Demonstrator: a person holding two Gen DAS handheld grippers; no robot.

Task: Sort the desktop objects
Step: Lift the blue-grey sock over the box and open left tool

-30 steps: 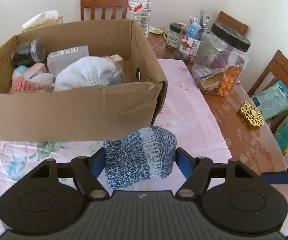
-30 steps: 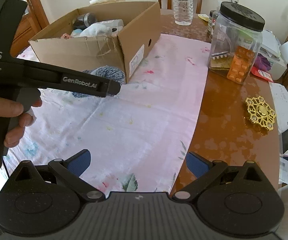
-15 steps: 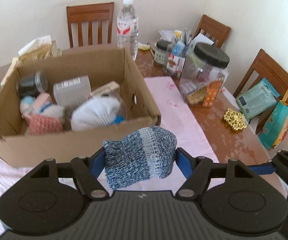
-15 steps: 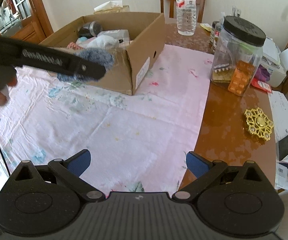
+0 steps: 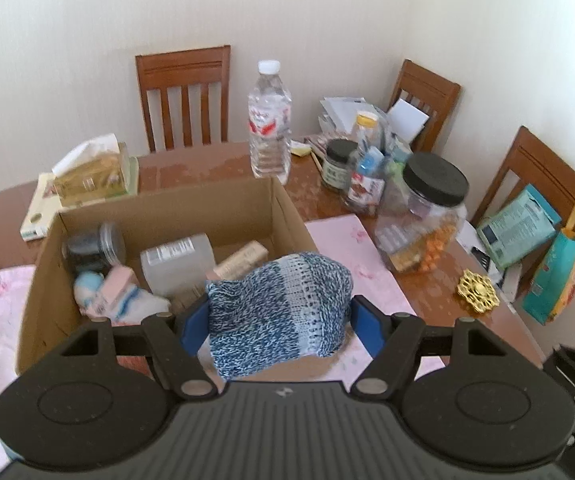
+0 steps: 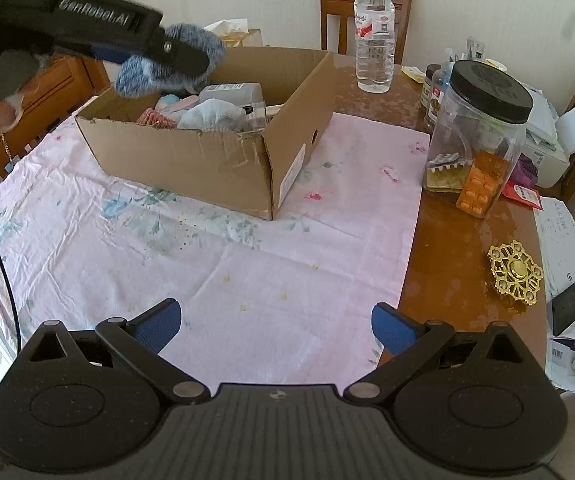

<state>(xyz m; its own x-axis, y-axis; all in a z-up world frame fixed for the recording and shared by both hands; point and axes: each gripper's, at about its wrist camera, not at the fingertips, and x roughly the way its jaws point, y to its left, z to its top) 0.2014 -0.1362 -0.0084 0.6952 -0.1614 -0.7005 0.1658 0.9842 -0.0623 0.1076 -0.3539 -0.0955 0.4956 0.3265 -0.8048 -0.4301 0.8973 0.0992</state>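
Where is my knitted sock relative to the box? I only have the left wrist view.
Observer: The right wrist view shows the knitted sock in the air in the left tool, above the rim of the cardboard box.
Operator: What does the sock hide inside the box?
Observer: A white sock and a reddish knitted piece, both by the long wall nearest you.
Operator: Is the right tool free?
Observer: Yes. The right tool is open and empty, over the pink cloth.
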